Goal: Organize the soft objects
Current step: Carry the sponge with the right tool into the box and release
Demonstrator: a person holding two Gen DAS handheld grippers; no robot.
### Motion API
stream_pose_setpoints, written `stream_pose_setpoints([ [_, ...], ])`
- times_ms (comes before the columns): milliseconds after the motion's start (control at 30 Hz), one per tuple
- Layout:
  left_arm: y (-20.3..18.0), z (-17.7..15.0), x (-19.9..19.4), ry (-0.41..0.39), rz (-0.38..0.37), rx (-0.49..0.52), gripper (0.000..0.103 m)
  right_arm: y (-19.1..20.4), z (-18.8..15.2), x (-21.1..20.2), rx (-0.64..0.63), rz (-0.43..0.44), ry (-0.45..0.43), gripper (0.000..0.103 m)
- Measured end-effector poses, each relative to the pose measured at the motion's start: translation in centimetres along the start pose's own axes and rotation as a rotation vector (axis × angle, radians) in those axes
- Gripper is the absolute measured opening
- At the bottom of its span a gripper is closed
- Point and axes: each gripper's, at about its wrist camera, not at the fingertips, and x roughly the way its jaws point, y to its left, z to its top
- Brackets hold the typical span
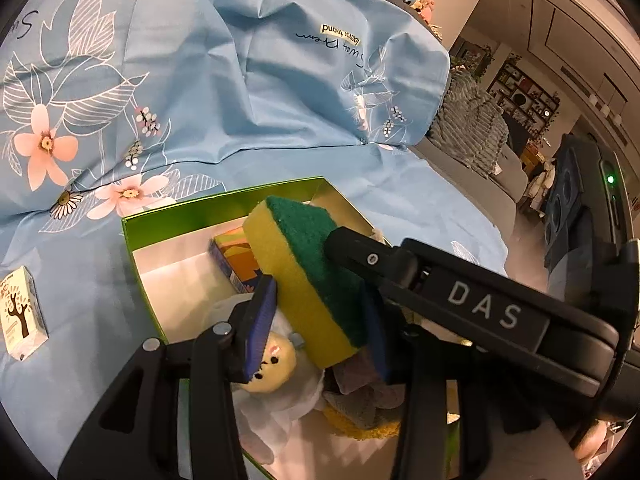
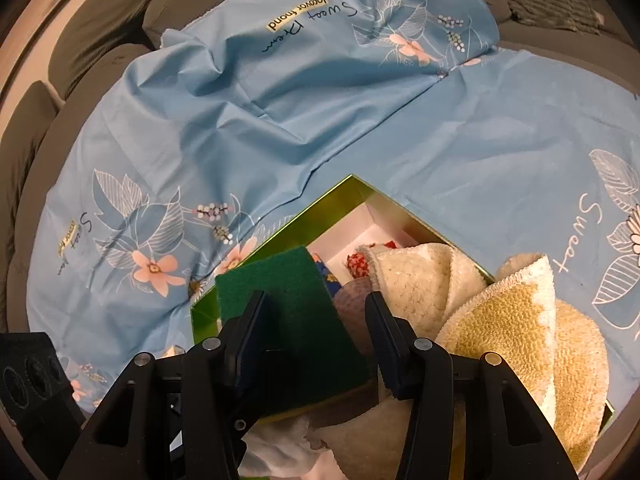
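Yellow foam topped with a green scouring layer: a sponge (image 1: 316, 276) is pinched between the two blue-padded fingers of the left gripper (image 1: 320, 300), which hangs tilted over a green box (image 1: 224, 210). One pad presses the yellow face, the other the green face, so the jaws are closed down to the sponge's thickness.

From the right wrist view, the right gripper (image 2: 316, 344) hovers just above the same sponge (image 2: 288, 304), seen green side up, with its jaws parted wide and nothing held between them. In the left wrist view, one black finger of the right gripper (image 1: 360, 258) reaches in from the right edge and meets the sponge's green top; whether it actually touches is hard to tell.

The box sits on a light blue bedsheet (image 1: 240, 100) printed with pink flowers and white leaf outlines, near the sheet's front edge. Inside the box lie a small doll (image 1: 272, 364) with a pale round face, a grey cloth (image 1: 360, 392), a colourful patterned block (image 1: 236, 260), and white crumpled wrapping. Folded cream and tan towels (image 2: 500, 312) spill over the box's right wall and crowd the space beside the sponge.

A small white carton (image 1: 20, 312) printed with a brown tree lies on the sheet, well apart from the box, toward the sheet's left edge.
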Motion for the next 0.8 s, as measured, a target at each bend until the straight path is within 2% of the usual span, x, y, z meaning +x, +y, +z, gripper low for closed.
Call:
stream_pose_setpoints([
  [100,-0.2,-0.1,-0.4,-0.006,0.006,-0.001,0.044,0.3,0.0,-0.4,-0.018,0.001,-0.015,0.052],
  [167,-0.3,-0.2,-0.8,-0.005,0.012,-0.003,0.05,0.3,-0.1,-0.8,-0.027,0.014,-0.025,0.052],
  [233,-0.6,-0.2,-1.2,0.007,0.026,0.012,0.064,0.4,-0.1,-1.3,-0.027,0.022,-0.039,0.052],
  [300,-0.8,-0.2,-1.6,0.007,0.052,0.021,0.069,0.5,-0.1,-1.8,-0.029,0.022,-0.049,0.052],
  [367,-0.8,-0.3,-2.3,-0.007,0.081,0.016,0.07,0.5,-0.1,-2.1,-0.031,0.03,-0.053,0.054],
  [500,-1.0,-0.5,-3.5,-0.018,0.089,0.015,0.071,0.6,-0.2,-2.4,-0.028,0.039,-0.057,0.056],
  [633,-1.2,-0.8,-5.2,-0.05,0.111,0.02,0.076,0.7,-0.6,-3.1,-0.039,0.031,-0.068,0.057],
  [733,-0.9,-1.1,-7.0,-0.082,0.117,0.003,0.078,0.8,-1.0,-4.0,-0.041,0.04,-0.093,0.066],
  [800,-0.7,-1.3,-8.0,-0.098,0.119,-0.008,0.079,1.0,-1.3,-4.8,-0.05,0.05,-0.119,0.069],
])
